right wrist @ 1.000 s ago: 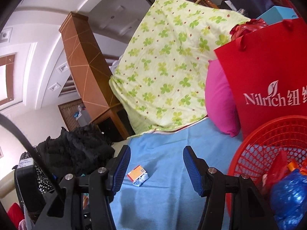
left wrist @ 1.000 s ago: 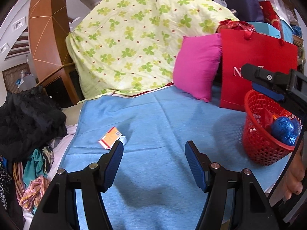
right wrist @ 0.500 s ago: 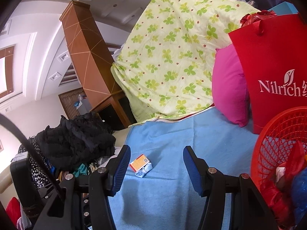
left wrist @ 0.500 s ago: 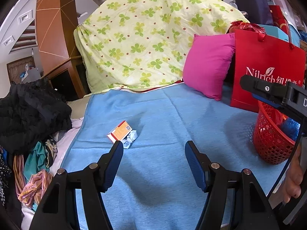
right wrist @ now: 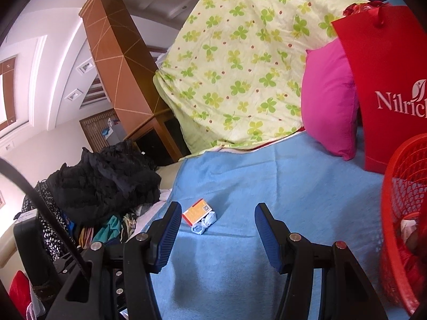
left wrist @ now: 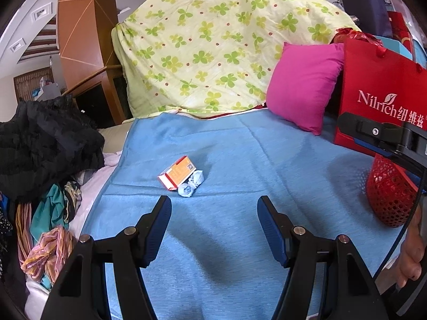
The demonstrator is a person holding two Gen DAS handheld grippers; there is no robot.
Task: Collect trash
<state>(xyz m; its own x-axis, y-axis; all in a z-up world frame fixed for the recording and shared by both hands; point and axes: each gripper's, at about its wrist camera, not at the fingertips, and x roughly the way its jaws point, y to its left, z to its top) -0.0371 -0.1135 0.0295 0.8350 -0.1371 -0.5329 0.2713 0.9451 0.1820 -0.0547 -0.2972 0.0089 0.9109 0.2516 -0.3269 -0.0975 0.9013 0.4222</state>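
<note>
A blue blanket (left wrist: 240, 160) covered the bed, its far edge running under a clover-print quilt (left wrist: 213, 40) heaped at the back. A pink cushion (left wrist: 301, 85) leaned near the far right corner against a red paper bag (left wrist: 373, 93). A wooden column (right wrist: 112, 61) rose behind the left side of the bed. Off the blanket's left edge lay a pile of dark clothes (left wrist: 45, 144).

The small orange box (left wrist: 177, 172) lay toward the left edge, touching a crumpled pale wrapper (left wrist: 192, 184); the blanket's middle around them was bare.

The left gripper (left wrist: 213, 224) stood released, nothing between its jaws, with box and wrapper ahead of its left jaw. The right gripper (right wrist: 216, 229) was likewise released and empty.

Only the right wrist view looked into the red basket (right wrist: 400, 213) at the right edge; only the left showed the basket's outer wall (left wrist: 387, 194) and a hand (left wrist: 411, 261).
</note>
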